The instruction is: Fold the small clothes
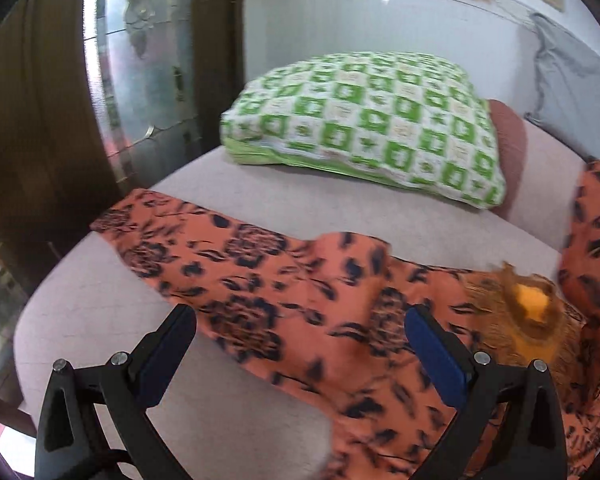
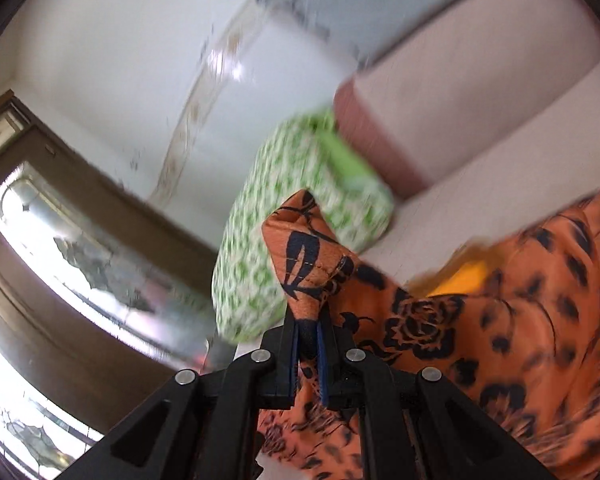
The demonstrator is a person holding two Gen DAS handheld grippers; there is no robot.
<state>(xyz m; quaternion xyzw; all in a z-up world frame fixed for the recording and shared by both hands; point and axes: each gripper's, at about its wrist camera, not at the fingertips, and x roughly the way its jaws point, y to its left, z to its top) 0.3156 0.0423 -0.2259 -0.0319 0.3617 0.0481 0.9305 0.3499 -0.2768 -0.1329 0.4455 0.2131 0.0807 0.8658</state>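
Observation:
An orange garment with a dark floral print (image 1: 284,300) lies spread across the pale sofa seat (image 1: 340,208), one sleeve reaching left. Its neck opening shows a yellow lining (image 1: 532,300). My left gripper (image 1: 300,320) is open just above the garment, its fingers on either side of the sleeve and chest cloth, holding nothing. My right gripper (image 2: 308,320) is shut on a bunched corner of the garment (image 2: 308,248) and holds it lifted above the seat; the rest of the cloth (image 2: 520,320) trails down to the right.
A green-and-white checked pillow (image 1: 364,120) lies at the back of the seat and also shows in the right wrist view (image 2: 300,220). A grey cloth (image 1: 568,76) drapes over the backrest at right. A wooden door with patterned glass (image 1: 148,60) stands at left.

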